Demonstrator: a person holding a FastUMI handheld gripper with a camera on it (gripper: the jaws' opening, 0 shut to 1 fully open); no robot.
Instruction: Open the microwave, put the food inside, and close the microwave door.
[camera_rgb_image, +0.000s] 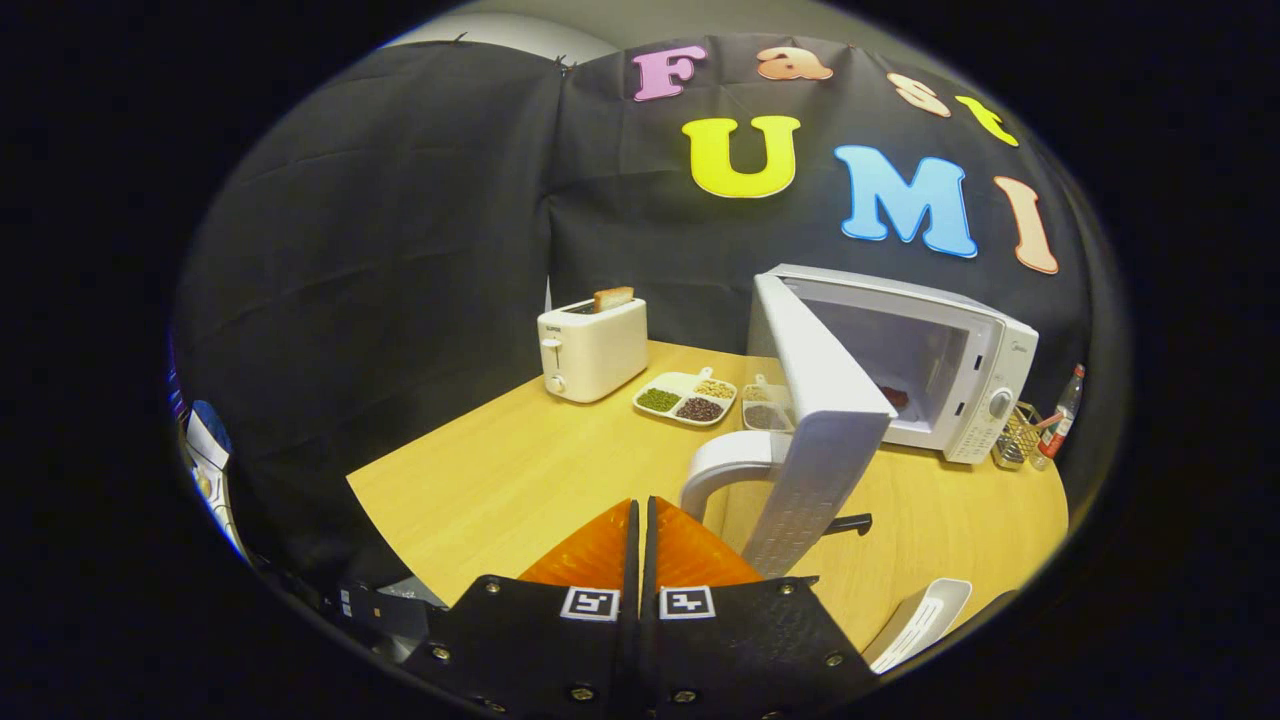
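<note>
Standing open on the table (520, 470), the microwave (930, 365) door (815, 440) shows food (895, 396) inside; gripper (641, 515) fingers pressed together, empty.

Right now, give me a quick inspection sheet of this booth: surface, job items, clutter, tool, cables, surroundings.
Surface: light wooden table, bare in front of the tool.
Job's things: microwave at the back, its door swung open; a dark reddish item lies inside, too small to identify.
Clutter: toaster with a bread slice sticking up; divided dish of beans and grains beside it; small wire basket and bottle next to the microwave.
Tool: tool fingers together, holding nothing.
Cables: nothing seen.
Surroundings: black cloth wall behind; white chair at the table.
</note>
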